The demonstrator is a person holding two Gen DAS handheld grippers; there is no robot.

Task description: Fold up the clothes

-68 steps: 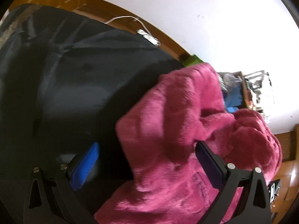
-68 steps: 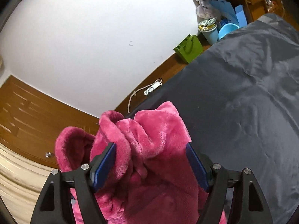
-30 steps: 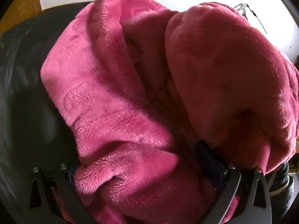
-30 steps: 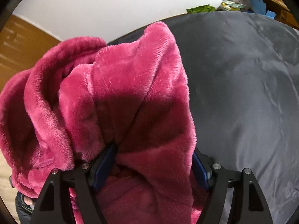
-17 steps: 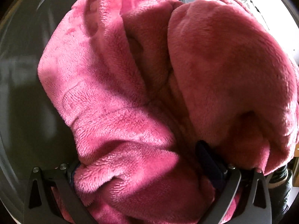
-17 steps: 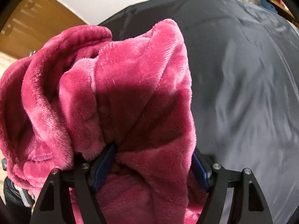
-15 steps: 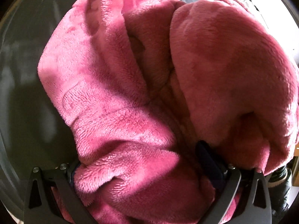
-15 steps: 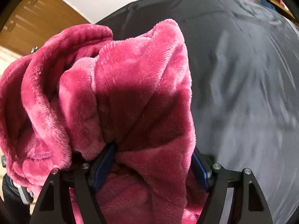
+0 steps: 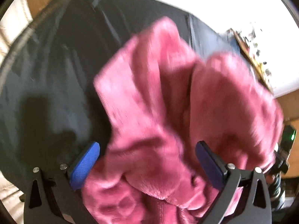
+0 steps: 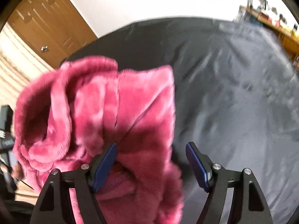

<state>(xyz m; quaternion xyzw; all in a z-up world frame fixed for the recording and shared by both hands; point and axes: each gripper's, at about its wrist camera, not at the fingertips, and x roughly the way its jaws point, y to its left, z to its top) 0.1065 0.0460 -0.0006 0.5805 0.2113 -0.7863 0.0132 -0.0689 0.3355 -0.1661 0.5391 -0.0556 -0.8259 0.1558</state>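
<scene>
I have the pink fleece garment [image 9: 158, 112] bunched and lifted between both grippers, hanging above the dark sheet [image 9: 46, 74] that covers the surface. Left gripper [image 9: 147, 164]: jaws spread wide, fleece filling most of the gap, yet the left pad [image 9: 84, 166] shows bare blue and stands clear of the cloth — I judge no firm clamp. Right gripper [image 10: 151, 160]: jaws spread, cloth draped against the left pad [image 10: 104, 166], the right pad [image 10: 196, 166] bare with a clear gap beside it — released, not pinching.

Handling: the fleece looks thick, soft and limp; it will sag and bunch, and the pile may slide off smooth pads. I would take hold at a hem or seam edge, through few layers.

Both views are motion-blurred. The garment's lower part is cut off below the frames; I cannot tell sleeves from body, nor find the hem.
</scene>
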